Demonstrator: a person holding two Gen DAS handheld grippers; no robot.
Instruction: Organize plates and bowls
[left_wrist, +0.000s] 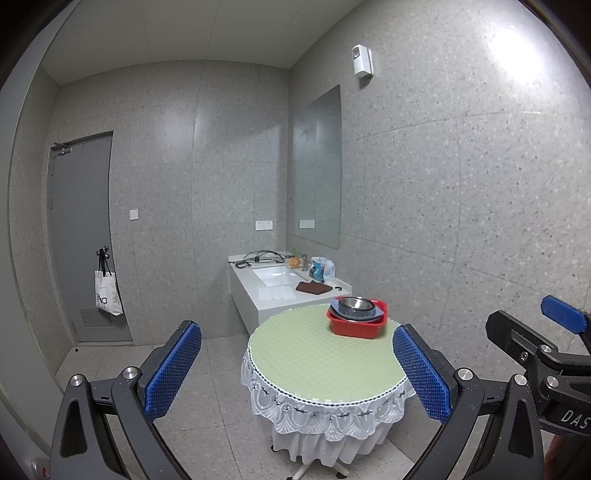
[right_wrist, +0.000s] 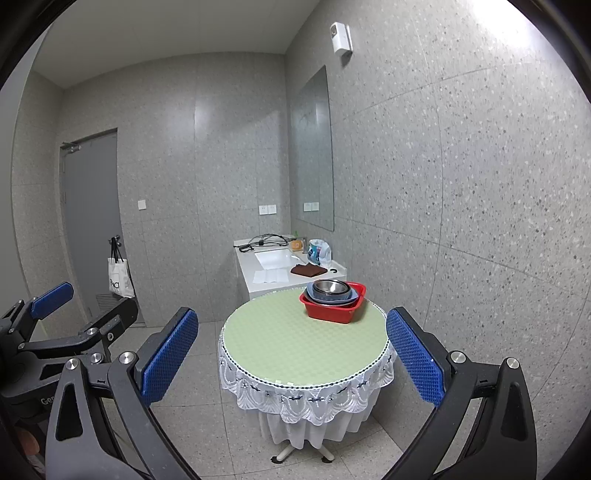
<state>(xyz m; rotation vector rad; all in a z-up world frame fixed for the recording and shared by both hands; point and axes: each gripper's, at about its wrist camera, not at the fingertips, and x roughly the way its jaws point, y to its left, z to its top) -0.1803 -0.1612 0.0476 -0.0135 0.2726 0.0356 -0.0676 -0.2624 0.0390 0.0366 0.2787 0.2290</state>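
Bowls and plates are stacked inside a red tub that stands near the far right edge of the round desk. Uppermost in the stack is a steel bowl, nested in a blue-grey dish whose rim overhangs the tub's left side; what lies lower in the stack is hidden. From the right wrist view the same tub, steel bowl and dish appear at the far edge of the desk, whose pale green top is bordered by a white lace cloth hanging over a white pedestal.

Left gripper is held in the air short of the desk's near edge, jaws spread wide and grasping nothing, blue pads facing each other. Right gripper is held likewise, jaws released and wide apart, well apart from the tub. Each gripper shows at the margin of the other's view, the two side by side.

Behind the desk, against the speckled wall, stands a white counter with a sink. On that counter lie a coiled black cable, a brown cloth, a plastic bag and an orange item too small to identify. A mirror hangs on the right wall above it, with a white wall unit higher up. At far left, a grey door carries a white tote bag on its handle.
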